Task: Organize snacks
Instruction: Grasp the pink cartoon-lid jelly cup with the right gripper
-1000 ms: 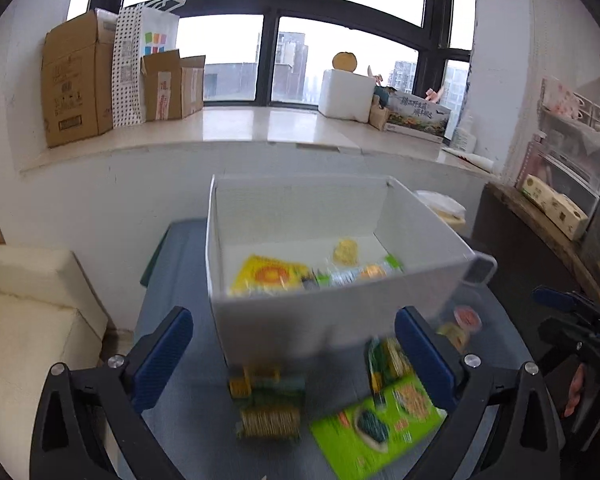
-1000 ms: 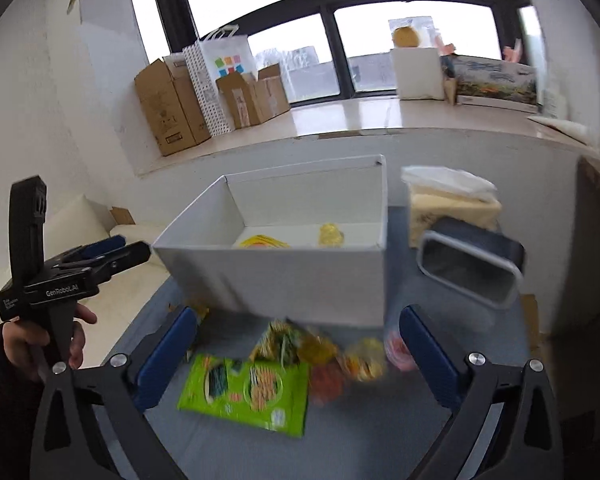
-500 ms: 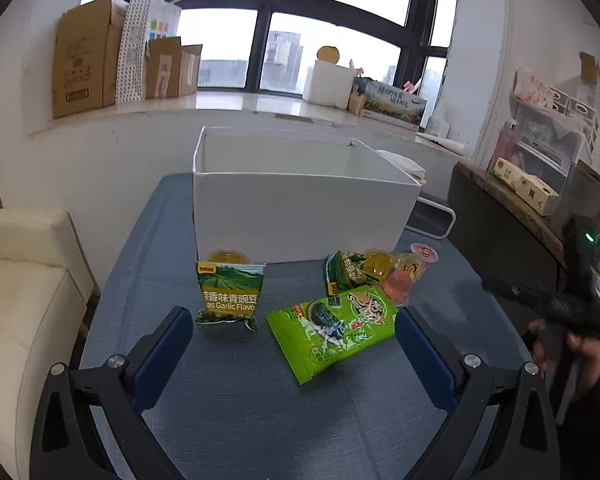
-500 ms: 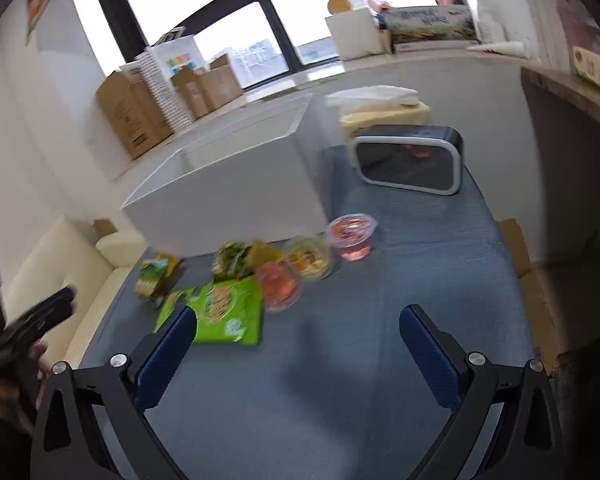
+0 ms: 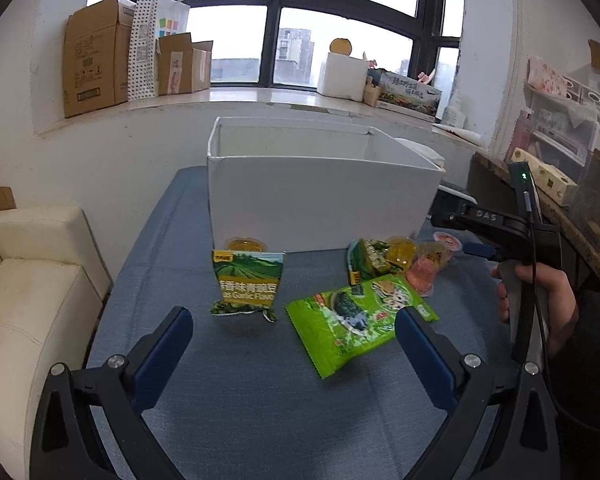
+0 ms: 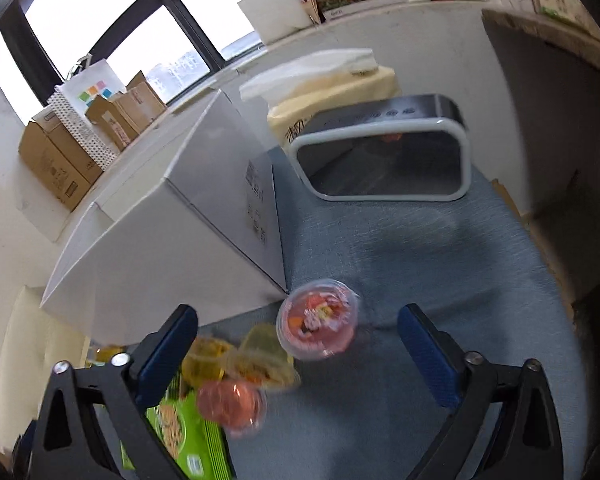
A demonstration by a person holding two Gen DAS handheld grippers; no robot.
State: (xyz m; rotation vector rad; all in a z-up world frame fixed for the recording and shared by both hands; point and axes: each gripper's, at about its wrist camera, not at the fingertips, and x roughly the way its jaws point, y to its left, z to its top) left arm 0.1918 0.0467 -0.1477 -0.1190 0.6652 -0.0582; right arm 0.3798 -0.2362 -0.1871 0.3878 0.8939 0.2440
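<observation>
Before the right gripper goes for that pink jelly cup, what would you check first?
1. Right gripper open wide: ok.
2. Pink jelly cup between the fingers: ok, though not yet gripped.
3. Cup free of the white box: ok, a small gap shows.
4. Neighbouring jelly cups clear of the left finger: cannot tell, blurred.
5. Left gripper open and empty: ok.

Both tongs (image 5: pixel 292 340) (image 6: pixel 298 340) spread wide, empty

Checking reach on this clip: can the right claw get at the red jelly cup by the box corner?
Probably yes: the right claw is open, the red jelly cup sits between its fingers, nothing covering it.
</observation>
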